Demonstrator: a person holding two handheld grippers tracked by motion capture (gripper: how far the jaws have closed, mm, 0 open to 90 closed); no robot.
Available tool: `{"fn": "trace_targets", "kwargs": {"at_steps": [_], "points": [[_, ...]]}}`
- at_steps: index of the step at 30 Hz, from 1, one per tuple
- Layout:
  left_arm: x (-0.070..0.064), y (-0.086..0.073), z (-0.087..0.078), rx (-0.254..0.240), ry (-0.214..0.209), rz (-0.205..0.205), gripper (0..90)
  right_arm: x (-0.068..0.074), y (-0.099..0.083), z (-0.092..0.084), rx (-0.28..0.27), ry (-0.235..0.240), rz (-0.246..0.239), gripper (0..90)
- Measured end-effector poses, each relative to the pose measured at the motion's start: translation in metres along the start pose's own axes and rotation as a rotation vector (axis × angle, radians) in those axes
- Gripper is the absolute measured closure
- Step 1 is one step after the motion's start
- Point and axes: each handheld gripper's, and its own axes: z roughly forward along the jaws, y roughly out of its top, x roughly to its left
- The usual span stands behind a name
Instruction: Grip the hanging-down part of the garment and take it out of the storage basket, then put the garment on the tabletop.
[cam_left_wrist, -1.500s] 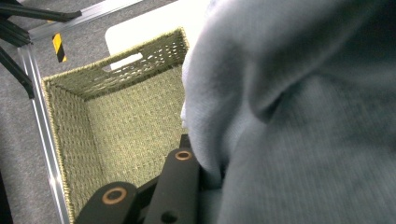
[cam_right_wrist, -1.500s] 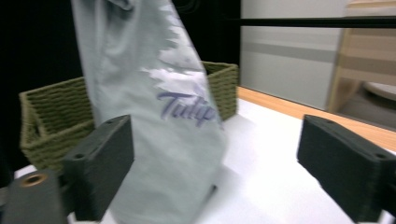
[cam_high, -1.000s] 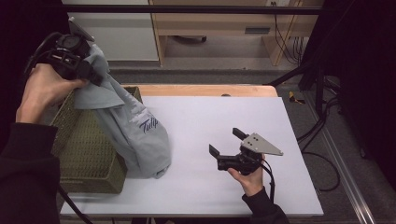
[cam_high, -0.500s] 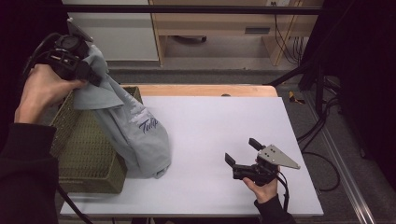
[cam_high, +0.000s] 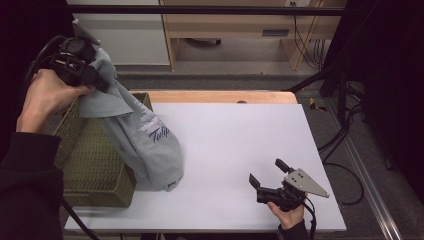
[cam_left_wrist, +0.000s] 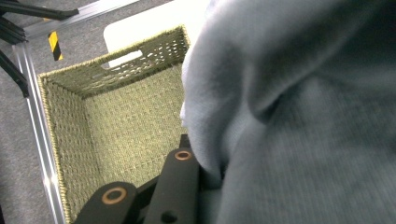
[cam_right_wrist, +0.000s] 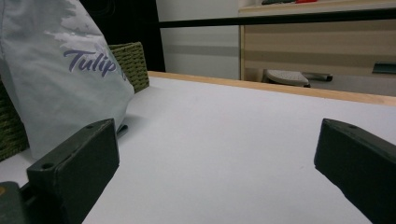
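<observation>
Right claw (cam_high: 266, 173) has just pulled back toward bench (cam_high: 240, 145) edge, open and empty; our left claw (cam_high: 102, 85) stays clamped on grey shirt (cam_high: 150, 145) above basket (cam_high: 90, 165).

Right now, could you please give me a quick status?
Left gripper shut on shirt, held over basket. Right gripper open, low over table. Nothing in the way.

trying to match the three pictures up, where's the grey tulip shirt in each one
High view: the pale grey cloth shirt with "Tulip" lettering hangs at left, from the left gripper down onto the table.
Left gripper view: it covers the right half.
Right gripper view: upper left.
Shared landmark: the olive woven basket beside it.
</observation>
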Motion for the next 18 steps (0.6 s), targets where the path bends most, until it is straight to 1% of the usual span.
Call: {"fn": "trace_targets", "kwargs": {"at_steps": [2, 6, 9, 11, 15, 18], "points": [[0.0, 0.0, 0.0, -0.001, 0.001, 0.001, 80.3, 0.0, 0.0, -0.001, -0.004, -0.003, -0.008, 0.1], [-0.001, 0.0, 0.0, -0.007, -0.004, -0.004, 80.3, -0.002, -0.003, -0.005, -0.002, -0.007, 0.004, 0.1], [-0.003, 0.001, 0.0, -0.006, -0.004, 0.002, 80.3, -0.004, -0.004, -0.006, 0.003, -0.004, 0.015, 0.1], [-0.005, 0.002, 0.0, -0.006, -0.002, 0.011, 80.3, -0.005, -0.004, -0.006, 0.003, -0.01, 0.013, 0.1], [-0.01, 0.003, 0.0, -0.008, -0.01, 0.02, 80.4, -0.004, -0.004, -0.007, 0.003, -0.008, 0.012, 0.1], [-0.015, 0.004, 0.0, -0.014, -0.025, 0.033, 80.9, -0.005, -0.003, -0.007, 0.005, -0.006, 0.011, 0.2]]}}
